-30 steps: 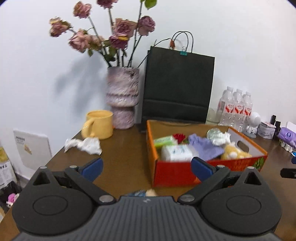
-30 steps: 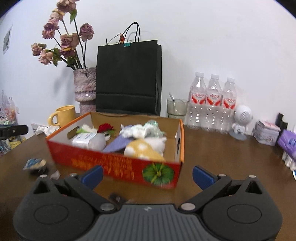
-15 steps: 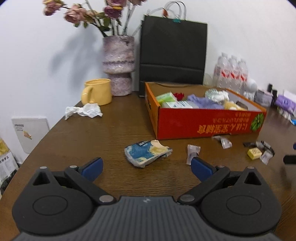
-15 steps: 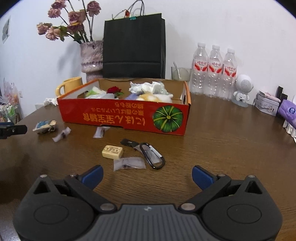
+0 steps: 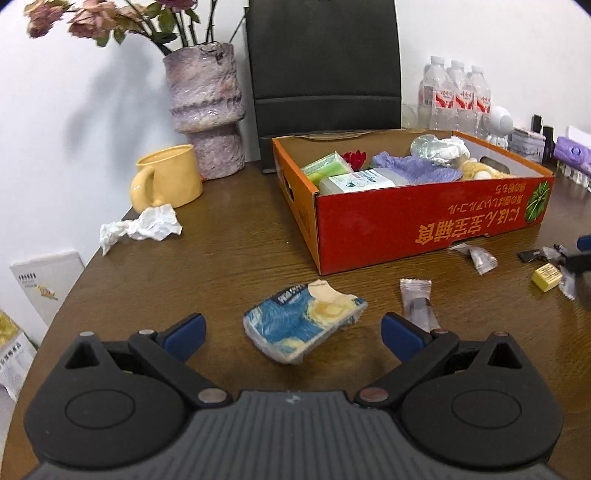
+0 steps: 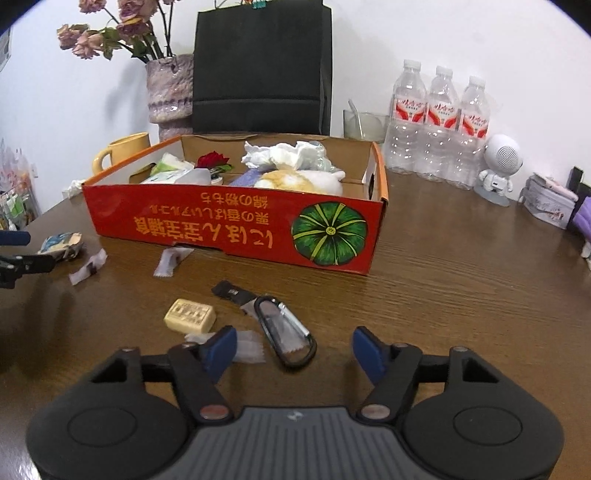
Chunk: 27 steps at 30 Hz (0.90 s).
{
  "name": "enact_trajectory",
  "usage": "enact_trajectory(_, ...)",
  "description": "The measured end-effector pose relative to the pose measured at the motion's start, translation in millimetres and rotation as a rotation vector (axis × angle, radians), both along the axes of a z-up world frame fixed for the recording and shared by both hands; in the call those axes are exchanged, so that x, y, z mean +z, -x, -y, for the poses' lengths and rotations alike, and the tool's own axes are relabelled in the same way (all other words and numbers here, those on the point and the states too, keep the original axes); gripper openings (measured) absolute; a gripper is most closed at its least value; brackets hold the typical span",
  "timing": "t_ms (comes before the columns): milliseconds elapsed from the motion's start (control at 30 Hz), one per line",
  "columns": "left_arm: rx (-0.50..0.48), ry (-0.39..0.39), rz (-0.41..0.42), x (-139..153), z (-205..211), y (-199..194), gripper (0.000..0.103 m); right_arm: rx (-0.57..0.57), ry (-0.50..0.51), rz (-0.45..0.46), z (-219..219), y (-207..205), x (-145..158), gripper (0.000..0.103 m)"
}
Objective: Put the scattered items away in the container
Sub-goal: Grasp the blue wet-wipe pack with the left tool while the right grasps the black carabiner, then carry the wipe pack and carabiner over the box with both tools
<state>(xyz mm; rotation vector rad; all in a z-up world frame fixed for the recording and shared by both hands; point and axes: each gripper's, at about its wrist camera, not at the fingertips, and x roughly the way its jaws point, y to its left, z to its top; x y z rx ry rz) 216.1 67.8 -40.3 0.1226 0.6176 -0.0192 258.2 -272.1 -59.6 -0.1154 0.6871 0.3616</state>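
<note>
On the tabletop (image 5: 229, 258), L claw (image 5: 291, 332) is spread wide around a blue pack (image 5: 304, 325); R claw (image 6: 291, 347) is spread over a clip (image 6: 286, 330), by the red box (image 6: 236, 225).

A brown wooden bench (image 6: 461, 266) runs to a white wall (image 6: 424, 33). At the back stands a mottled purple vase (image 5: 204, 107) of dried pink roses (image 5: 88, 18), with a black paper bag (image 6: 261, 70) just beside it. A yellow mug (image 5: 168, 181) sits in front of the vase. Three water bottles (image 6: 439, 125) stand in a row against the wall, a glass (image 6: 364, 125) with a spoon beside them. Next to the bottles is a small white robot figure (image 6: 498, 168), then a printed tin (image 6: 546, 205) and something purple (image 5: 574, 153) at the edge. A white board (image 5: 44, 277) leans below the bench's left end.
</note>
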Motion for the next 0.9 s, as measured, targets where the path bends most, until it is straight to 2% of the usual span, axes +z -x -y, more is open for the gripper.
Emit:
enact_trajectory(67, -0.018, -0.007, -0.003, -2.4, 0.7, -7.3, 0.103, 0.007, -0.012, -0.005, 1.0, -6.9, -0.4, 0.058)
enact_trajectory(133, -0.023, -0.019, -0.016, -4.2, 1.3, -12.3, 0.100, 0.015, -0.021, -0.023, 1.5, -12.3, -1.8, 0.042)
enact_trajectory(167, -0.031, -0.017, -0.016, -4.3, 1.3, -12.5, 0.099, 0.016, -0.028, -0.029, 2.2, -13.5, -2.5, 0.040)
enact_trajectory(200, -0.038, -0.013, -0.020, -4.6, 1.4, -12.8, 0.093, 0.017, -0.034, -0.028, 3.2, -13.0, -2.3, 0.031)
enact_trajectory(233, -0.044, -0.012, -0.025, -5.0, 1.5, -13.2, 0.083, 0.019, -0.042, -0.029, 4.6, -12.0, -1.6, 0.023)
enact_trajectory(367, -0.068, -0.001, -0.031, -5.9, 2.5, -11.1, 0.061, 0.011, -0.067, -0.018, 9.6, -7.9, 1.0, 0.023)
enact_trajectory(400, -0.074, 0.002, -0.030, -5.7, 3.0, -10.3, 0.050, 0.010, -0.071, -0.015, 10.5, -6.8, 1.5, 0.023)
enact_trajectory(467, -0.079, 0.003, -0.027, -6.0, 4.8, -8.8, 0.038, 0.009, -0.076, -0.006, 11.9, -4.0, 2.8, 0.023)
enact_trajectory(800, -0.064, -0.019, 0.009, -4.0, 15.2, 2.1, 0.017, -0.001, -0.076, 0.014, 11.8, 2.4, 5.3, 0.023)
enact_trajectory(900, -0.059, -0.031, 0.023, -2.3, 19.4, 6.4, 0.015, 0.000, -0.078, 0.018, 12.5, 2.7, 5.7, 0.023)
